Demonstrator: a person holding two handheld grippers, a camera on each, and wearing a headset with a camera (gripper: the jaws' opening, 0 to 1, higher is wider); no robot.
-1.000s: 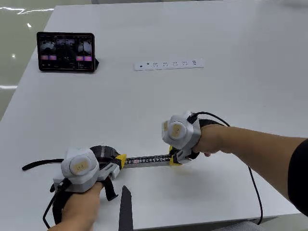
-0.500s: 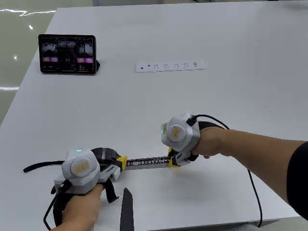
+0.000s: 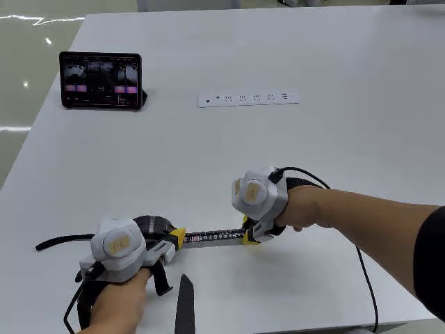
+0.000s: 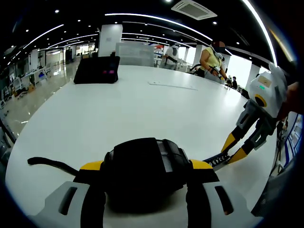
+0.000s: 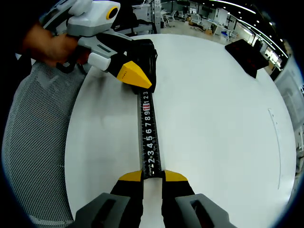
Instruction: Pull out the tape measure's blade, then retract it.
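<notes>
The black tape measure case (image 3: 154, 225) lies near the table's front left, and my left gripper (image 3: 172, 241) is shut on it. In the left gripper view the case (image 4: 141, 180) sits between the yellow-tipped jaws of the left gripper (image 4: 145, 166). A short length of numbered blade (image 3: 214, 236) runs right from the case to my right gripper (image 3: 248, 237), which is shut on the blade's end. In the right gripper view the right gripper (image 5: 153, 176) pinches the tip of the blade (image 5: 147, 128), which leads back to the case (image 5: 145, 54).
A tablet (image 3: 102, 80) stands at the back left and a white power strip (image 3: 249, 98) lies mid-table. A black strap (image 3: 59, 241) trails left of the case. A cable (image 3: 363, 268) hangs off the right gripper. A dark strip (image 3: 183, 306) rises at the front edge.
The right gripper has moved slightly left toward the case, so a little less blade shows. The left gripper still holds the case in place. The head camera has shifted a bit.
</notes>
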